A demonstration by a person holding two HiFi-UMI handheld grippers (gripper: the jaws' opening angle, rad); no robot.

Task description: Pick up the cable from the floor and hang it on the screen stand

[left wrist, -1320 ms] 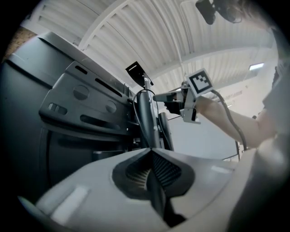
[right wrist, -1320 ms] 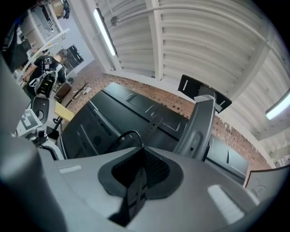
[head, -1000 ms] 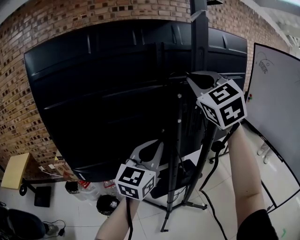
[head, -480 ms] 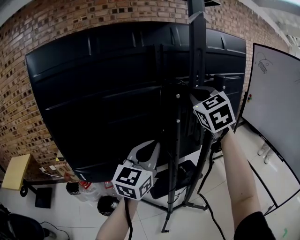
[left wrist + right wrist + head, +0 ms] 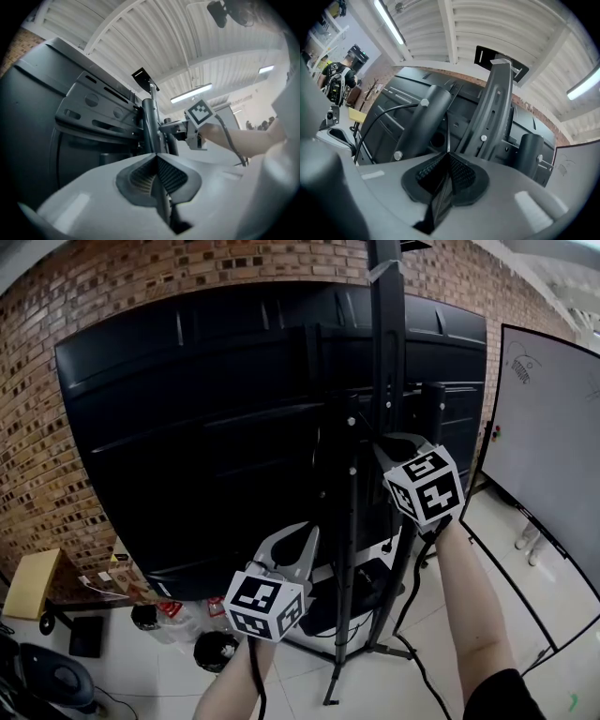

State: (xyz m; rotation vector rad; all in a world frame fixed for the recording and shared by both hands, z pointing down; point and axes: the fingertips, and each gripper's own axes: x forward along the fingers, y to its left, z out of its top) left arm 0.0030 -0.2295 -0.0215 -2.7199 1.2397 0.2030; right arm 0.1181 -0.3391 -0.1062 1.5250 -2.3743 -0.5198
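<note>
The screen stand's upright rises behind the big black screen. My right gripper is level against that upright, shut. In the right gripper view its jaws pinch a thin black cable, which sticks up from the tips in front of the slotted upright and a round pole. Another black cable stretch arcs over to that pole. My left gripper sits lower, near the slanted pole; it is shut, with nothing seen between its pads.
A whiteboard stands close on the right. A black cable drops to the tiled floor between the stand's legs. A bin and clutter lie at lower left beside a yellow table. A person stands far off.
My right gripper has come down along the stand's upright and slightly left, still shut. The left gripper has stayed about where it was.
</note>
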